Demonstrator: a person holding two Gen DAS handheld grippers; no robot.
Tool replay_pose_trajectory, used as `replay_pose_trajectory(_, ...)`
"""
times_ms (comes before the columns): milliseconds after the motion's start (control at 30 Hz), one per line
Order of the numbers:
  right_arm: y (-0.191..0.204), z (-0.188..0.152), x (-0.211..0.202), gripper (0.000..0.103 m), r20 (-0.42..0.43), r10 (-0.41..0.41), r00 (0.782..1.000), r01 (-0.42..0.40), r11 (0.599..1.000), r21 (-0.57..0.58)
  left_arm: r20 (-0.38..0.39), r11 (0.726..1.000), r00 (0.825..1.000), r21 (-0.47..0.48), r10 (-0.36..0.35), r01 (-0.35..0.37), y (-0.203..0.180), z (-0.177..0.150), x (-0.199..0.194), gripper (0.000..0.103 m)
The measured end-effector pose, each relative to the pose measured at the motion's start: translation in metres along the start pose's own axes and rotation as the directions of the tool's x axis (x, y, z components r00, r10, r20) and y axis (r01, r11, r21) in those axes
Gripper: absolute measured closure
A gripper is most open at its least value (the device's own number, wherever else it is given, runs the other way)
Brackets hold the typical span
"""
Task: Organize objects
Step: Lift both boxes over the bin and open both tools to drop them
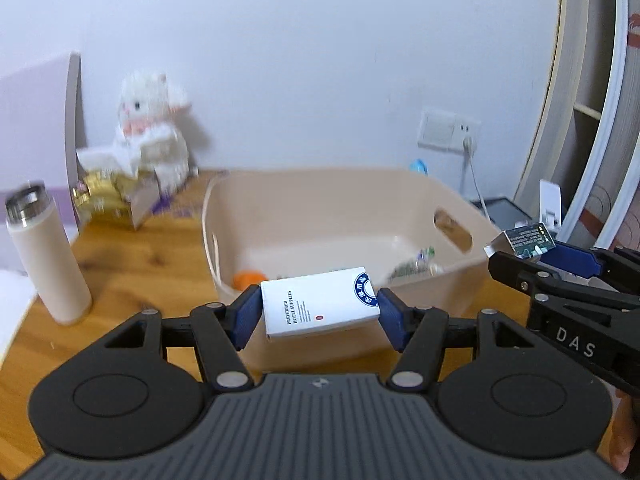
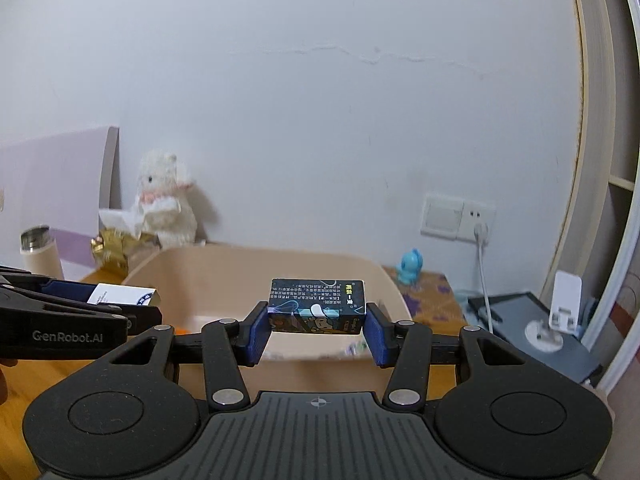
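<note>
My left gripper [image 1: 318, 306] is shut on a white box with blue print [image 1: 320, 305] and holds it over the near rim of a beige plastic bin [image 1: 320, 216]. My right gripper [image 2: 317, 322] is shut on a small dark carton with cartoon print [image 2: 318, 305], held above the bin [image 2: 208, 272]. In the left wrist view the right gripper [image 1: 532, 252] enters from the right with the dark carton [image 1: 524, 242]. In the right wrist view the left gripper [image 2: 132, 304] enters from the left with the white box [image 2: 120, 294]. Small items, one orange [image 1: 246, 279], lie in the bin.
On the wooden desk [image 1: 132, 264] stand a beige flask [image 1: 48, 256], a gold tissue box [image 1: 116, 200] and a white plush toy [image 1: 154, 128]. A blue figurine [image 2: 408, 270], a wall socket with a cable [image 2: 478, 220] and a dark tablet [image 2: 532, 320] are at the right.
</note>
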State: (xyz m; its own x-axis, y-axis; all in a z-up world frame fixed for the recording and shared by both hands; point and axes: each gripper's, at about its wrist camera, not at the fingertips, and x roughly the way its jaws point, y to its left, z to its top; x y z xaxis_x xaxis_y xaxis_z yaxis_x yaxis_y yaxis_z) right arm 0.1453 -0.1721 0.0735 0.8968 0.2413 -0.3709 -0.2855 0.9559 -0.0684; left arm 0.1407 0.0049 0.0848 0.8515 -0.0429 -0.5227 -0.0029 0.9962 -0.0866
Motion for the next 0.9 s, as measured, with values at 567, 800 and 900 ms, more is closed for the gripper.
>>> replay_pose_trajectory(567,0.012,0.018,0.084,0.057,-0.116,-0.063,0.991,0.061,0.998,-0.021,-0.081,0.997,0.994,0.038,0.067,-0.064,0.003,0.054,0.081,0.039)
replay_pose_trajectory(800,0.017,0.001,0.122,0.057,-0.234,-0.063,0.97,0.06,0.998,-0.02,-0.217,0.994,0.973,0.084,0.082,-0.066,0.002,0.045,0.127,0.039)
replay_pose_trajectory(900,0.017,-0.005,0.13,0.055,-0.27,-0.066,0.961,0.064,0.998,-0.017,-0.229,0.986,0.965,0.131,0.127,-0.099,-0.001,0.04,0.135,0.038)
